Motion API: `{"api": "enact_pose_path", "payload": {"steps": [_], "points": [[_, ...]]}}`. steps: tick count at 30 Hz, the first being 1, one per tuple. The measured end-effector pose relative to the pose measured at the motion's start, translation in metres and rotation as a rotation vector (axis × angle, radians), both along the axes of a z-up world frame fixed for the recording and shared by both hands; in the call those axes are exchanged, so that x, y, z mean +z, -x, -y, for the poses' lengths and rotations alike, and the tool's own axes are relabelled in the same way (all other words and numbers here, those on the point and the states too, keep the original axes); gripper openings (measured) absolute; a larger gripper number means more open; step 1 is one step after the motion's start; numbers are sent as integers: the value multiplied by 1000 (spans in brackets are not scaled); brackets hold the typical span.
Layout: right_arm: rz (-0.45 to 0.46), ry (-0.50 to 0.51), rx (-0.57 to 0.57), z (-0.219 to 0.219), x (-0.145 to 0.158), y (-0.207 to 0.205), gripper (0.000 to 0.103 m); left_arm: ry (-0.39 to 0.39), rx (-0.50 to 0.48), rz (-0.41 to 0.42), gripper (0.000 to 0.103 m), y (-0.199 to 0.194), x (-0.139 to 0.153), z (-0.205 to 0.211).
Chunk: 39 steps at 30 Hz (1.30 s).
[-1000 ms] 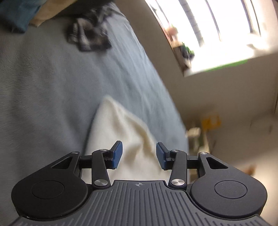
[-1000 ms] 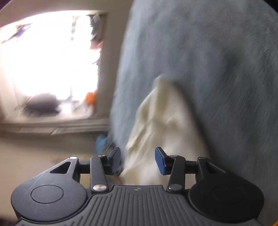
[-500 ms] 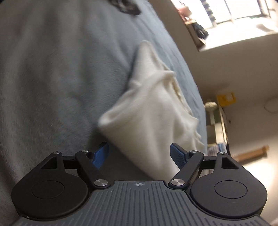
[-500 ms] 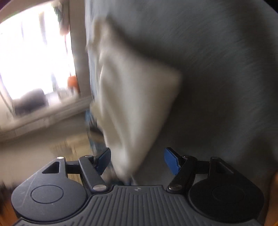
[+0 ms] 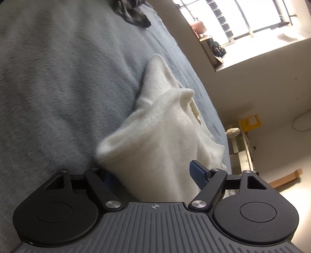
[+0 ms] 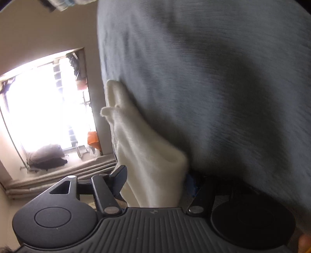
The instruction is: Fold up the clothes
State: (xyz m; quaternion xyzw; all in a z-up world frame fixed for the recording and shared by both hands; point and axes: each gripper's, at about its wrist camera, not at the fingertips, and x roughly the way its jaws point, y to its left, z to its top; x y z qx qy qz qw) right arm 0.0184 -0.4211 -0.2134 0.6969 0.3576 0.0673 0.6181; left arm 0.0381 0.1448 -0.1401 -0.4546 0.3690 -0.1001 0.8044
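Note:
A cream-white fluffy garment lies folded in a long strip on the grey-blue bed cover. Its near end sits between the jaws of my left gripper, which stand wide and are closing; the left blue pad is half hidden behind the cloth, and the right pad is at the cloth's edge. In the right wrist view the same garment runs along the bed's edge, and its thick near end fills the gap of my right gripper, whose jaws are also wide and closing. I see no pad pressing into the cloth.
A dark crumpled garment lies far up the bed. The bed cover ends close beside the white garment, with the floor, a bright window and shelves with clutter beyond it.
Both grippers have sunk toward the bed and their jaws stand wider than a second ago. The white garment, then bunched between narrow jaws, now lies laid out on the cover.

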Motion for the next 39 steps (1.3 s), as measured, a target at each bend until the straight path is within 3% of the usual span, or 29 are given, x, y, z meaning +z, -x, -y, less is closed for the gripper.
{"api": "enact_pose_path", "payload": {"steps": [9,10,11,12,14,20,25,32,39], "points": [[36,94,156,-1,12,-37,55,-15,8,-8,27,-11,-8,1],[37,119,177,-3,15,-41,52,-24,5,-4,22,-10,-5,2],[35,152,194,-5,20,-43,39,-33,9,1,20,-7,-2,3],[38,187,211,-8,24,-44,21,-42,14,6,19,-5,1,3],[59,253,239,-12,34,-43,14,-60,24,22,16,4,9,4],[172,324,304,-18,65,-32,12,-75,-12,111,10,34,35,1],[238,331,372,-23,84,-28,12,-69,-20,109,9,52,42,-6],[235,320,482,-27,95,-6,12,-81,-48,87,9,83,54,-13],[166,310,632,-25,95,22,12,-74,-67,-38,9,128,51,-25]]}}
